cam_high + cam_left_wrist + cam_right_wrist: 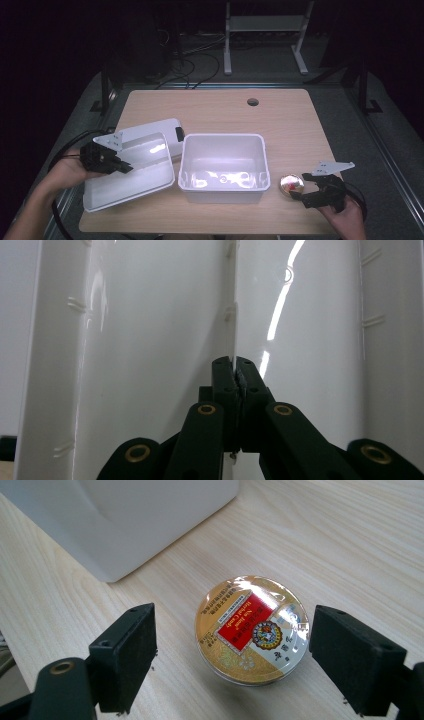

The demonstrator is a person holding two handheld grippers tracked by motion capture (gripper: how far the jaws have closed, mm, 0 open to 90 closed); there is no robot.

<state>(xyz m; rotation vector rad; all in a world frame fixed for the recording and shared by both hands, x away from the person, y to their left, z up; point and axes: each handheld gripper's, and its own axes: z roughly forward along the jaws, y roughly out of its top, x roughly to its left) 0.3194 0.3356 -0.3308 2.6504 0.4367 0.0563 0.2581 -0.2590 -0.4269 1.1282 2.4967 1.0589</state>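
White plastic takes up most of the high view: an open white bin (222, 162) stands on the wooden table (210, 107), and a white lid (131, 170) lies tilted just beside it, on the side of the left gripper (120, 165). That gripper comes in over the lid's near edge with its jaws pressed together on the lid. A black latch (179, 134) sits at the lid's far corner, beyond those jaws. On the other side of the bin, the right gripper (300, 192) rests low on the table with its tips just short of a small round tin (292, 184), which lies close to the bin's near corner.

Seen from the left gripper view, the left gripper (233, 365) has its two black jaws shut tight, pinching a thin raised rib of the lid (150, 340) that runs straight ahead of the tips. Glossy white lid surface stretches away on both sides of the jaws.

Looking through the right gripper view, the right gripper (232, 645) stands spread wide, one pad on each side of the tin (252, 630), neither touching it. The tin lies flat on the table (350, 545) between the jaws, gold-rimmed with a red label on top. Just beyond the jaws stands the bin's (150, 515) white wall.
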